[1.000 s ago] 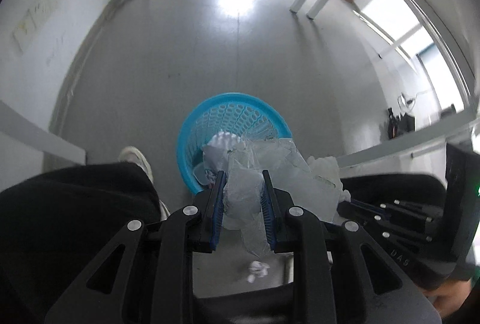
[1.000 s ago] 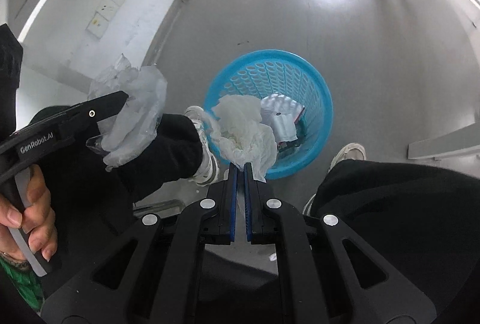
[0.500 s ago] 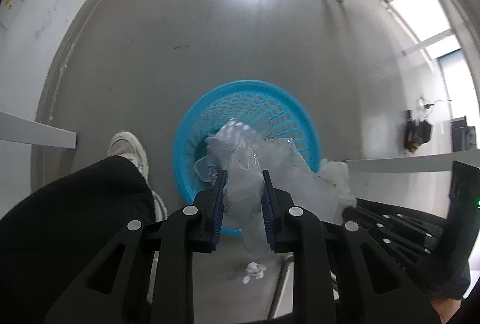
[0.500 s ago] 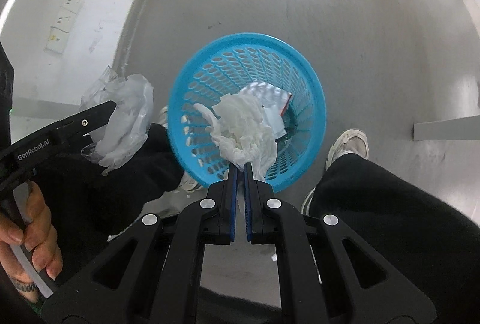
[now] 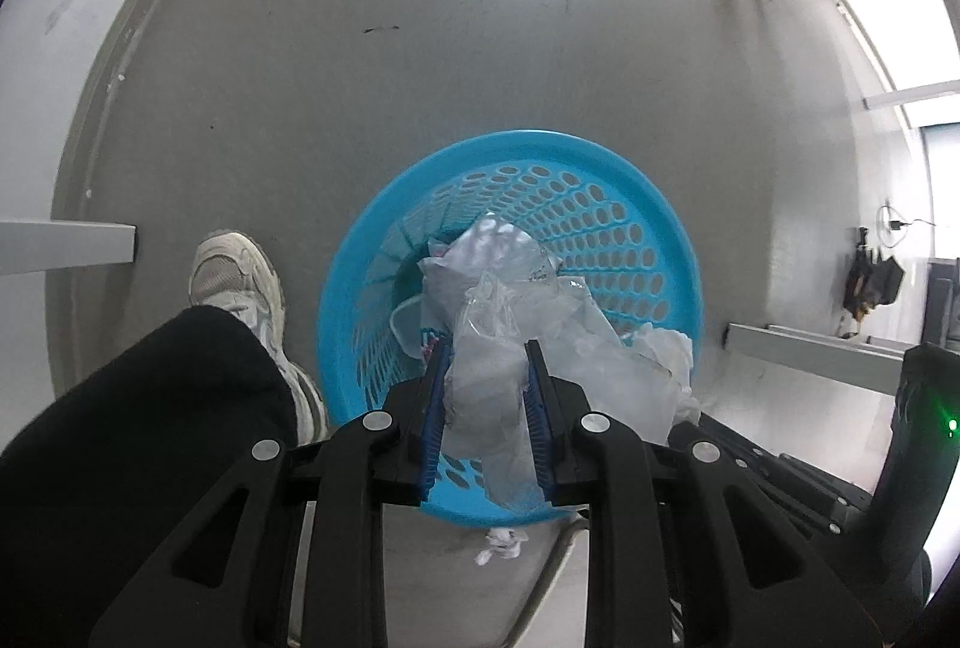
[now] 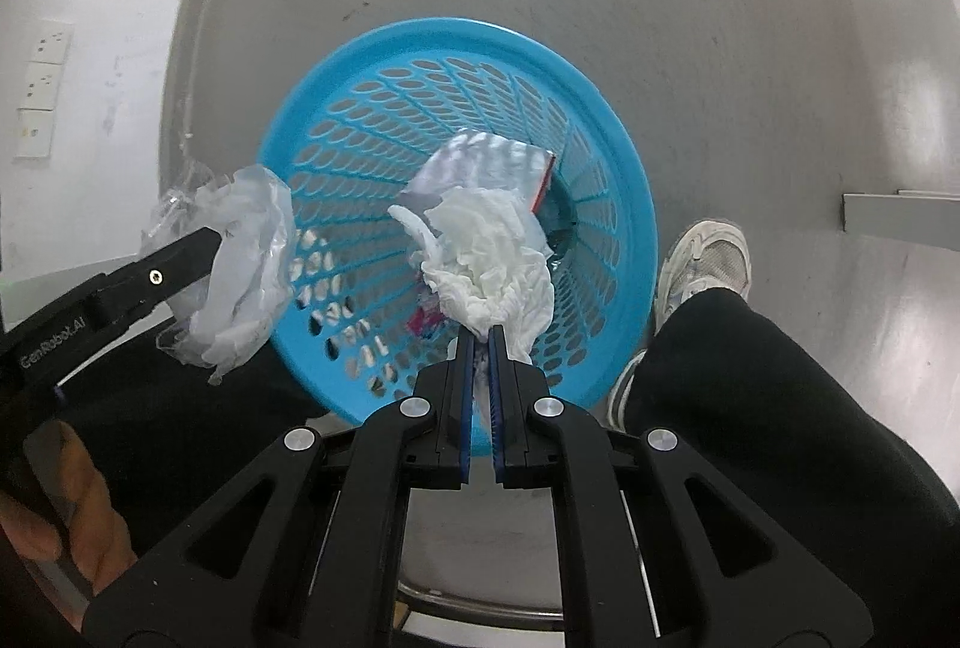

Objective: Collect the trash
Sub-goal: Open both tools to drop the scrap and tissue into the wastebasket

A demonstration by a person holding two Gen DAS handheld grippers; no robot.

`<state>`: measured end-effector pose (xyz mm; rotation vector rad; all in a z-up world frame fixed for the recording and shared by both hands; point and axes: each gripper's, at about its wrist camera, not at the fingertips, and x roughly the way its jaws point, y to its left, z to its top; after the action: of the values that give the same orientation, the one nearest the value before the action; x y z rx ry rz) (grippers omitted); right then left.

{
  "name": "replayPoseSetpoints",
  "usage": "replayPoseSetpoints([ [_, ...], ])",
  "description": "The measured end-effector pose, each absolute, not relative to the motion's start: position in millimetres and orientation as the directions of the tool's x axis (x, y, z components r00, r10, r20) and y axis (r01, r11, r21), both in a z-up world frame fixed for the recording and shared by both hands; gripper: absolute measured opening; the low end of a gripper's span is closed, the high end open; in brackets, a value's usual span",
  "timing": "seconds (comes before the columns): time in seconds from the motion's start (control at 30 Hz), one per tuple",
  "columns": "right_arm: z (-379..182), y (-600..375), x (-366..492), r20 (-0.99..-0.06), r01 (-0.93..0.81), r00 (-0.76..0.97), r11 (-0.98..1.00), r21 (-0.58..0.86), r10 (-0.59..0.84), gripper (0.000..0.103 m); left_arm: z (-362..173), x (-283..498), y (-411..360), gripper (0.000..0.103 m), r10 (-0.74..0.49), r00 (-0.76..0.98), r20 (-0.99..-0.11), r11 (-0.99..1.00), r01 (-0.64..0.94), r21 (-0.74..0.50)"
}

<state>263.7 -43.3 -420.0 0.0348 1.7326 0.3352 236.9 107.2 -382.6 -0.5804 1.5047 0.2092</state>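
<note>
now, step in hand: dropping collected trash into the bin; both pairs of tongs point steeply down over a blue perforated basket [image 6: 462, 204] that stands on the grey floor [image 5: 420, 48].
left tongs [image 5: 487, 354]: clamped on a crumpled wad of clear plastic film [image 5: 504, 366], which fills the gap between the blue pads. seen from the right wrist view, this wad hangs at the basket's rim, partly outside it, so i cannot tell if it would fall cleanly in.
right tongs [image 6: 480, 333]: pressed together on a bunched white tissue [image 6: 486, 252]; the tissue hangs well inside the basket's mouth.
already in the basket: a silvery wrapper with a red edge [image 6: 486, 162] lies near the bottom, under the tissue.
still on the floor: a small white scrap [image 5: 501, 543] lies just outside the basket's near side, under the left tongs.
person: black trouser legs and pale sneakers [image 6: 705, 258] stand on either side of the basket; a hand [image 6: 72, 522] grips the left tool's handle.
next move, as a judgement: the tissue looks ready to be let go where it is. the plastic wad likely needs to come further over the opening first, then a wide release, since thin film may cling to the pads. the loose scrap remains to be picked up.
</note>
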Motion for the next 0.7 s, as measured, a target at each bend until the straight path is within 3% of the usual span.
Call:
replayPoseSetpoints([
  [0.17, -429.5, -43.6, 272.3, -0.960, -0.133, -0.193, 0.964, 0.231, 0.203, 0.011, -390.3, 246.0, 116.7, 0.027, -0.229, 0.077, -0.970, 0.832, -0.502, -0.236],
  [0.2, -431.1, -44.6, 272.7, -0.960, -0.123, -0.191, 0.965, 0.233, 0.207, 0.029, -393.2, 247.1, 118.8, 0.038, -0.249, 0.075, -0.966, 0.817, -0.520, -0.251],
  [0.27, -431.0, -43.6, 273.8, -0.960, -0.127, -0.187, 0.964, 0.235, 0.210, 0.043, -396.1, 249.7, 121.2, 0.060, -0.284, 0.085, -0.955, 0.805, -0.521, -0.285],
  [0.7, -419.4, -26.6, 267.3, -0.985, -0.251, -0.126, 0.956, 0.150, 0.121, 0.044, -375.0, 255.8, 109.2, 0.060, -0.235, 0.095, -0.967, 0.864, -0.435, -0.253],
])
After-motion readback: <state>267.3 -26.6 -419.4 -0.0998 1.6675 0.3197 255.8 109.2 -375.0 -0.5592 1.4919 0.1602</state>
